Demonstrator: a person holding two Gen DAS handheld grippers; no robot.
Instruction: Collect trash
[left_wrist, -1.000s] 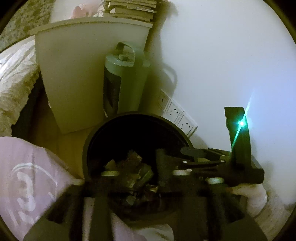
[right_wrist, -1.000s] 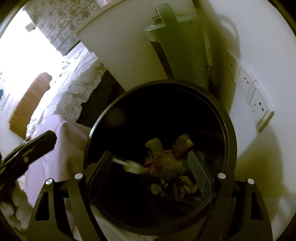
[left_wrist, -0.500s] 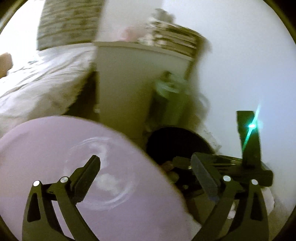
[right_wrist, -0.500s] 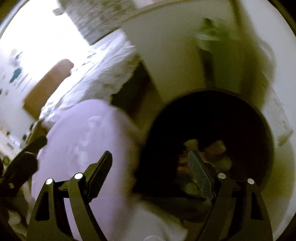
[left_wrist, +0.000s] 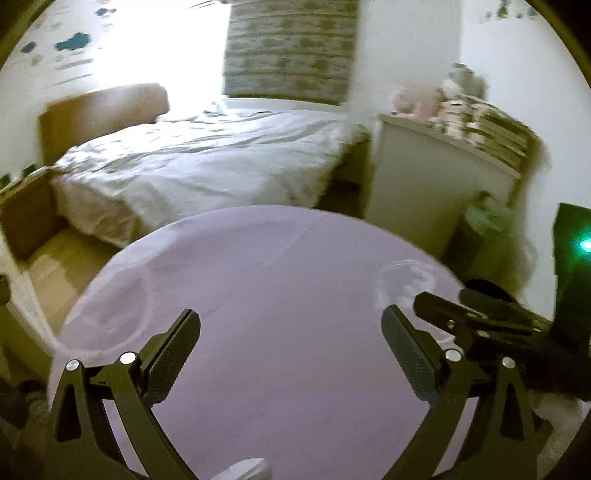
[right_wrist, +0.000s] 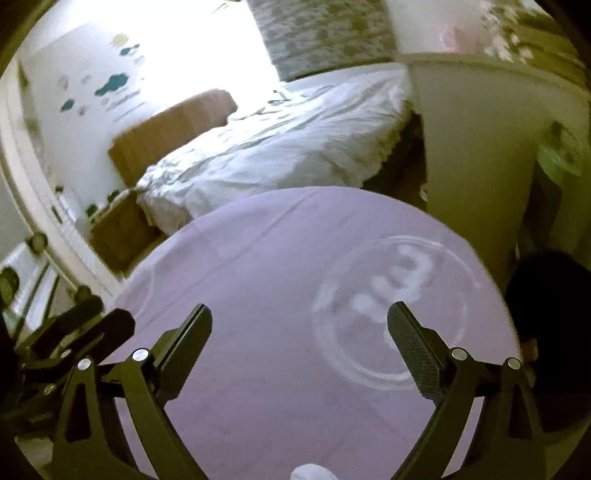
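My left gripper (left_wrist: 291, 350) is open and empty above a round table with a lilac cloth (left_wrist: 277, 295). My right gripper (right_wrist: 299, 339) is open and empty above the same lilac cloth (right_wrist: 258, 277), which has a white ring print (right_wrist: 391, 314). The black trash bin (right_wrist: 550, 295) shows only as a dark edge at the far right of the right wrist view, beyond the table edge. No trash shows on the cloth. The right gripper's body (left_wrist: 491, 321) appears at the right of the left wrist view.
A bed with white bedding (left_wrist: 207, 158) lies beyond the table. A white cabinet (left_wrist: 436, 192) with stacked books and soft toys stands right of it. A green appliance (right_wrist: 557, 158) stands by the wall. A wooden headboard (left_wrist: 103, 114) is at the back left.
Both grippers have swung up and left, away from the black bin and its trash, to over the lilac table. The bin has slid out to the right edge of view.
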